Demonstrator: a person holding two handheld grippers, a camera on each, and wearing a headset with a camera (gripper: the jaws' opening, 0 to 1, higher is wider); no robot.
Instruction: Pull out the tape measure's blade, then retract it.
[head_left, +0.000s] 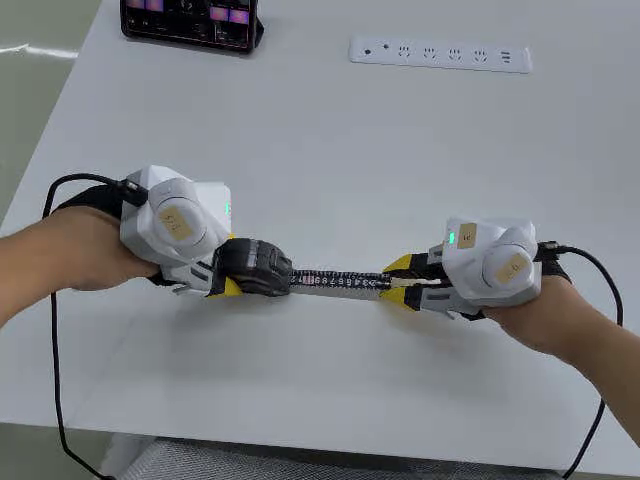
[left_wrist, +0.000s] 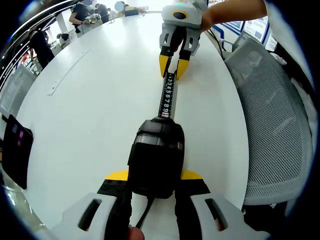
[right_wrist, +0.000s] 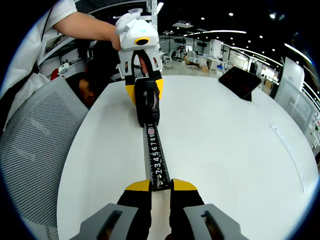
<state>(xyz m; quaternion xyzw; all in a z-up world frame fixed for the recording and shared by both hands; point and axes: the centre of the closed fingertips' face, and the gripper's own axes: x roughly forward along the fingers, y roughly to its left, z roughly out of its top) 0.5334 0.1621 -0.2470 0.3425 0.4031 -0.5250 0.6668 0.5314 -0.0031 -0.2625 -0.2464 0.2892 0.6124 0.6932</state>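
Observation:
A black tape measure case (head_left: 255, 267) lies low over the white table, and my left gripper (head_left: 228, 283) is shut on it. In the left gripper view the case (left_wrist: 156, 156) sits between the yellow-tipped jaws. A short length of numbered blade (head_left: 338, 279) runs from the case to my right gripper (head_left: 398, 283), which is shut on the blade's end. In the right gripper view the blade (right_wrist: 155, 159) runs straight from my jaws to the case (right_wrist: 148, 103). The left gripper view shows the blade (left_wrist: 167, 97) reaching the right gripper (left_wrist: 174, 65).
A white power strip (head_left: 440, 54) lies at the table's far side. A dark tablet (head_left: 190, 20) stands at the far left. Cables trail from both grippers over the table's near edge (head_left: 300, 448). A grey mesh chair (left_wrist: 272, 115) stands beside the table.

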